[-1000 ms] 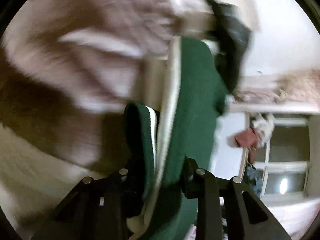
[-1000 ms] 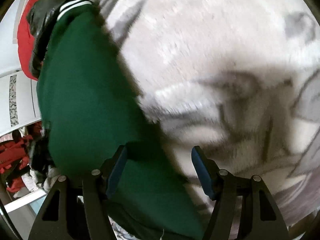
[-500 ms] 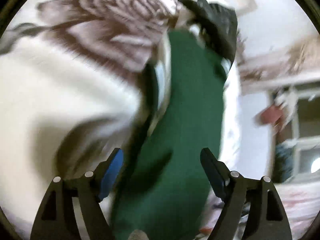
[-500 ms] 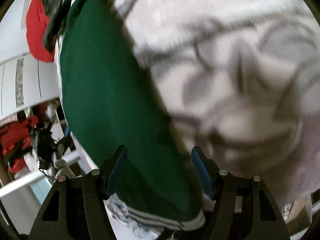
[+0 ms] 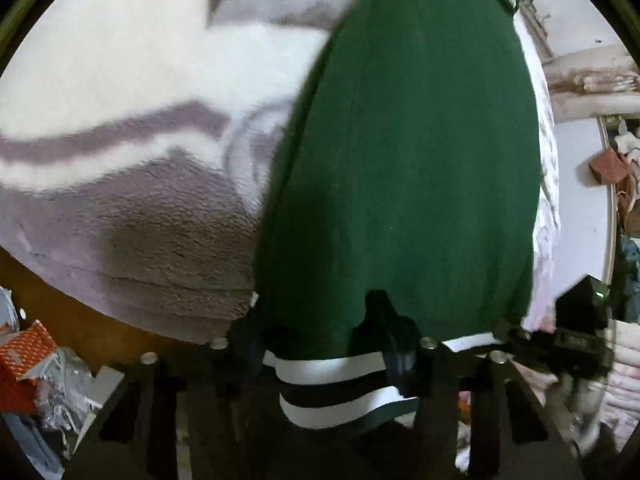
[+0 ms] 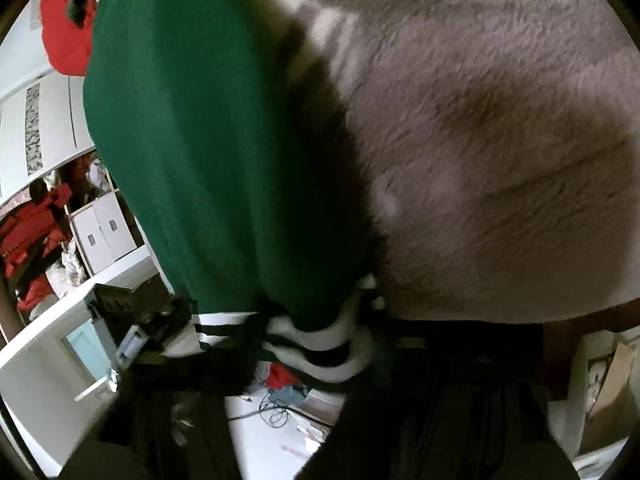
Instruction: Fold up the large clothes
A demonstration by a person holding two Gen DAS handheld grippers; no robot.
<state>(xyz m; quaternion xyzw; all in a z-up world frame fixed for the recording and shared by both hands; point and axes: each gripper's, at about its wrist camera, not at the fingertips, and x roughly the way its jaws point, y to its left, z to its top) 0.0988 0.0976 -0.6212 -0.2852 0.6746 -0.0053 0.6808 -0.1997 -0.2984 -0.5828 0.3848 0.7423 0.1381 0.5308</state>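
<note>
**Green garment stretched along the blanket, striped hem at both grippers**

Where the two views look forward, the largest thing is a plush blanket, a fleecy cover in white with grey-mauve bands, its nap ruffled and creased near the edge. On it lies the green garment, a smooth, dense knit folded into a long narrow strip; its long axis runs straight away from the cameras, and it tapers toward the far end. The near end finishes in a ribbed hem banded white and dark, bunched and curled in the right wrist view. The left hand-held gripper is clamped on that hem, the dark fingers pressing into the green knit just above the stripes. The right hand-held gripper sits at the hem too, with striped cloth gathered around it, but its fingers are dark and blurred, so I cannot tell whether it is closed. A red cloth lies past the far end.
</note>
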